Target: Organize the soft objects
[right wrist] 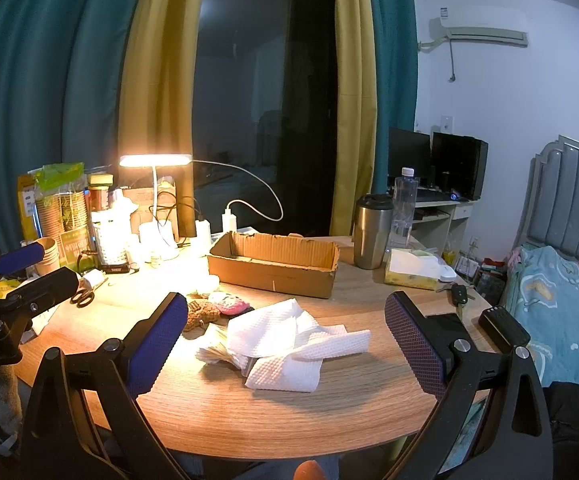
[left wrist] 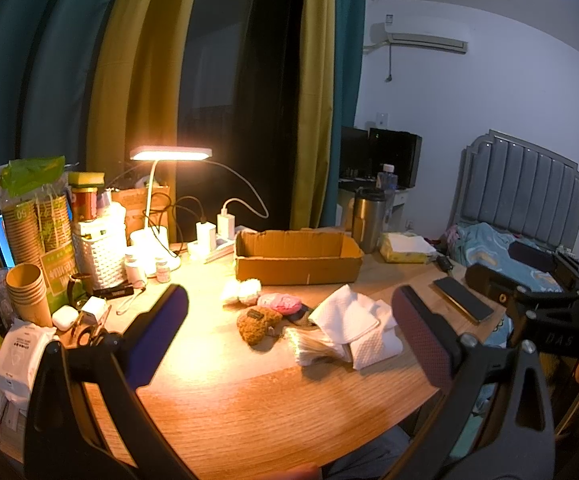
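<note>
White paper towels (left wrist: 353, 322) (right wrist: 289, 340) lie crumpled mid-table on a bag of cotton swabs (left wrist: 309, 348) (right wrist: 217, 354). Left of them are a brown fuzzy toy (left wrist: 257, 322) (right wrist: 203, 314), a pink soft piece (left wrist: 279, 303) (right wrist: 229, 303) and white cotton balls (left wrist: 241, 292). An open cardboard box (left wrist: 297, 258) (right wrist: 273, 262) stands behind them. My left gripper (left wrist: 289, 312) is open and empty, held above the near table edge. My right gripper (right wrist: 281, 320) is open and empty, just short of the towels.
A lit desk lamp (left wrist: 171, 154), paper cups (left wrist: 27, 292), a white basket (left wrist: 99, 254), scissors (right wrist: 83, 296) and chargers crowd the left. A steel tumbler (right wrist: 371, 232), tissue box (right wrist: 413, 268), phone (left wrist: 463, 298) and car key (right wrist: 459, 296) sit right. A bed (right wrist: 561, 304) is beyond.
</note>
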Demonstrator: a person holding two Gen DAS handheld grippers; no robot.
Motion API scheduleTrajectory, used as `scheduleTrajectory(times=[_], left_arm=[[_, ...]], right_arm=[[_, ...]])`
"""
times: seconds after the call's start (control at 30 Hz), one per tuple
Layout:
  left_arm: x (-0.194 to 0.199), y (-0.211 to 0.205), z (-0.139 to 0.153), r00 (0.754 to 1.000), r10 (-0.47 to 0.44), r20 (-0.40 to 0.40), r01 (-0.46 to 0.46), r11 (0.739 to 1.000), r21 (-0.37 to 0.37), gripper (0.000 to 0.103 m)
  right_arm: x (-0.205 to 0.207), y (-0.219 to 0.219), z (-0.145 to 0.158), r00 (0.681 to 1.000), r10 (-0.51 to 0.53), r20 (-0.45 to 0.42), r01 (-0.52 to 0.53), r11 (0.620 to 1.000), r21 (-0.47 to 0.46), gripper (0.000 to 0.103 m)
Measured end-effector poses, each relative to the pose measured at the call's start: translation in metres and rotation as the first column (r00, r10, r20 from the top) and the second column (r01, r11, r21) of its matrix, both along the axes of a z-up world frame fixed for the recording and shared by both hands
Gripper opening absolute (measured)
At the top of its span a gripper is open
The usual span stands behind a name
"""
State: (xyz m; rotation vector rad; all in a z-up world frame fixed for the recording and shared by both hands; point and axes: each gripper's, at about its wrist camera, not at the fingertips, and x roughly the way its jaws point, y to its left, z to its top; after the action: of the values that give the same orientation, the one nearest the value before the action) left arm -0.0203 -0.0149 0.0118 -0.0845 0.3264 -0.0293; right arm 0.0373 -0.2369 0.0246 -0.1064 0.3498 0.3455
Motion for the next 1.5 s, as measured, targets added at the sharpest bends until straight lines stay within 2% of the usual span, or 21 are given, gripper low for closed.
scheduleTrajectory(times=[0.43, 0.73, 0.97, 1.5], left_arm=[[-0.005, 0.003, -0.005, 1.0, 0.014, 0.006, -0.014, 1.0, -0.016, 0.103], [0.001, 0.008, -0.002, 1.0, 0.0, -0.019, -0.001, 0.999, -0.032, 0.102], [0.017, 0.008, -0.011, 0.998, 0.001, -0.056, -0.003, 1.0, -0.029, 0.102], [0.082, 0.01, -0.038, 0.984, -0.017, -0.179, 0.014, 1.0, -0.022, 0.102]], right_arm=[[-0.001, 0.001, 0.0, 1.0, 0.0, 0.001, 0.0, 1.0, -0.002, 0.101], [0.0, 0.001, 0.0, 1.0, 0.001, -0.001, -0.001, 1.0, -0.002, 0.101], [0.003, 0.003, -0.006, 1.0, 0.002, -0.017, -0.002, 1.0, -0.004, 0.101], [0.075, -0.006, -0.039, 0.986, -0.028, -0.162, 0.026, 1.0, -0.011, 0.101]])
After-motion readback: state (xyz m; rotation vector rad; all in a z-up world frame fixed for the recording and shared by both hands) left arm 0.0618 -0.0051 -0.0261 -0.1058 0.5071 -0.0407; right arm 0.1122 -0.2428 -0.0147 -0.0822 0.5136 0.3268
